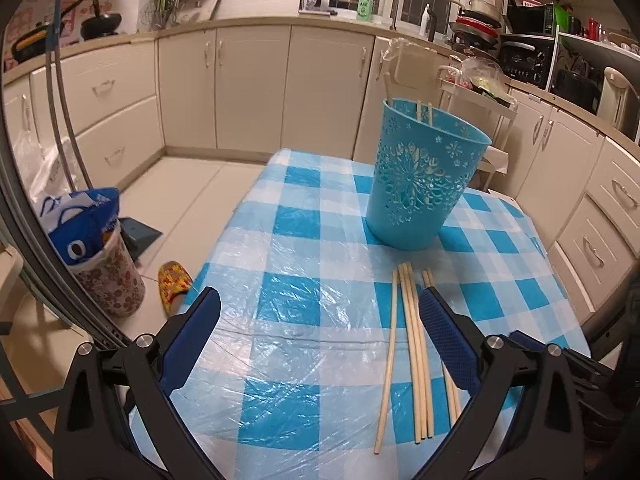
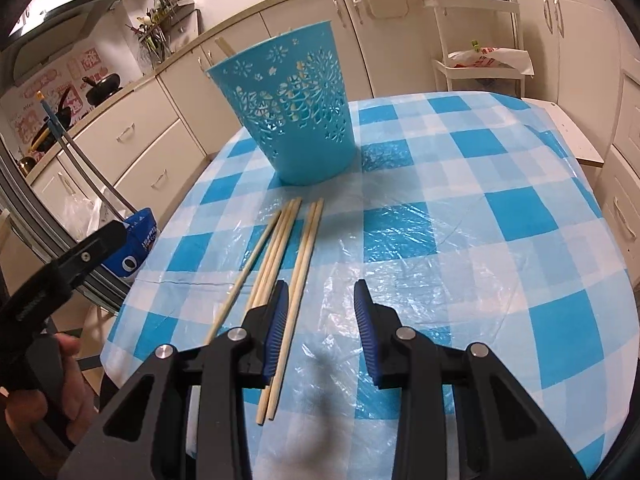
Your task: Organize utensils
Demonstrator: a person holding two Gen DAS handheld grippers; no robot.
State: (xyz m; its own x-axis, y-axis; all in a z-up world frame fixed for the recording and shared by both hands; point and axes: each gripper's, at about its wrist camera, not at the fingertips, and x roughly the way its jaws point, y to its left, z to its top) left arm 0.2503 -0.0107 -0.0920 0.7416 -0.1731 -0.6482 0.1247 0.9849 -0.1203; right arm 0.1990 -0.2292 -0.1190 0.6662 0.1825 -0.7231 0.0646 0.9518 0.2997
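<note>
A blue cut-out plastic bin (image 1: 420, 178) stands on the checked tablecloth, with two chopsticks (image 1: 424, 112) poking above its rim. It also shows in the right wrist view (image 2: 298, 116). Several loose wooden chopsticks (image 1: 416, 344) lie flat in front of it, also in the right wrist view (image 2: 280, 260). My left gripper (image 1: 320, 300) is open and empty, its right finger over the chopsticks. My right gripper (image 2: 321, 292) is open and empty, its left finger (image 2: 278, 320) just above a pair of chopsticks.
The table (image 2: 480, 240) has a blue-white cloth under clear plastic. Kitchen cabinets (image 1: 252, 88) ring the room. A floral bin with a blue bag (image 1: 100, 256) and a slipper (image 1: 172, 280) sit on the floor left of the table. A white cart (image 2: 476, 36) stands behind.
</note>
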